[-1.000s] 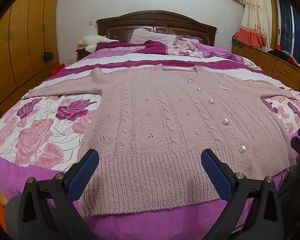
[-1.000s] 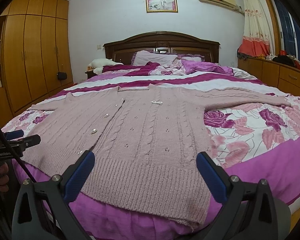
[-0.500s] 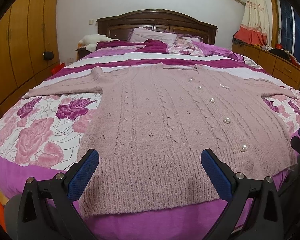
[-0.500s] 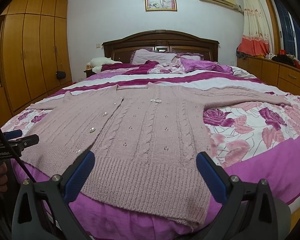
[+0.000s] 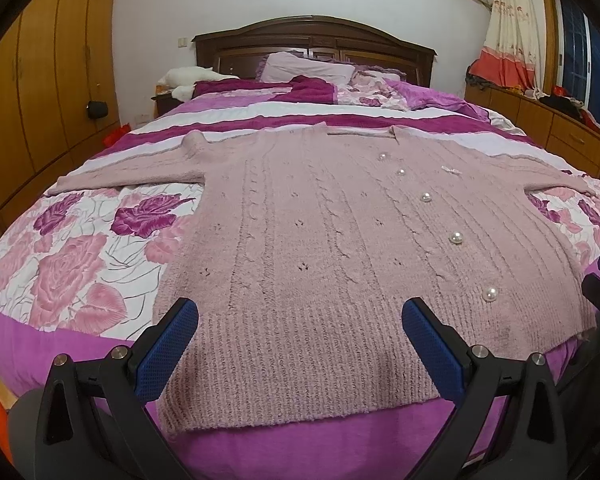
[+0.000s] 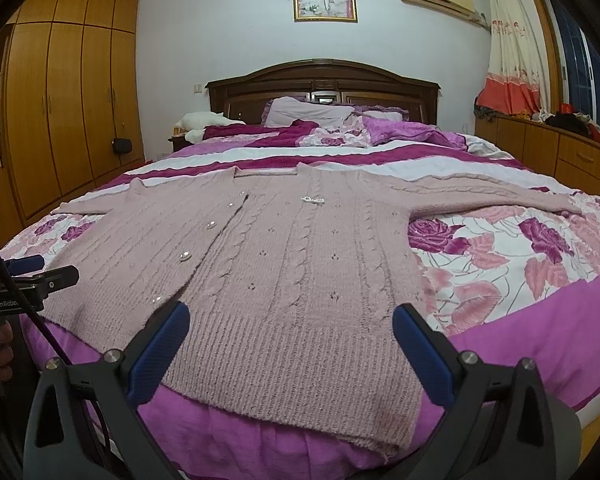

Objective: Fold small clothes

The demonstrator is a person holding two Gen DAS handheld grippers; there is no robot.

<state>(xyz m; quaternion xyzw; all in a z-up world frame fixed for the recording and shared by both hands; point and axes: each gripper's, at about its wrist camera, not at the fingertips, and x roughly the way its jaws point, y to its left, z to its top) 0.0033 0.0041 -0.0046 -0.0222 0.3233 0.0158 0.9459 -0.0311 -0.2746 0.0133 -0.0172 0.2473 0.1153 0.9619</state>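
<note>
While both sets of jaws are held wide apart and empty, a pink cable-knit cardigan point(image 5: 320, 240) is seen spread flat, sleeves outstretched, on a floral-quilted bed point(image 5: 80, 256). The left gripper point(image 5: 300, 320) and right gripper point(image 6: 290, 322) are poised over its ribbed hem, near the bed's foot.
</note>
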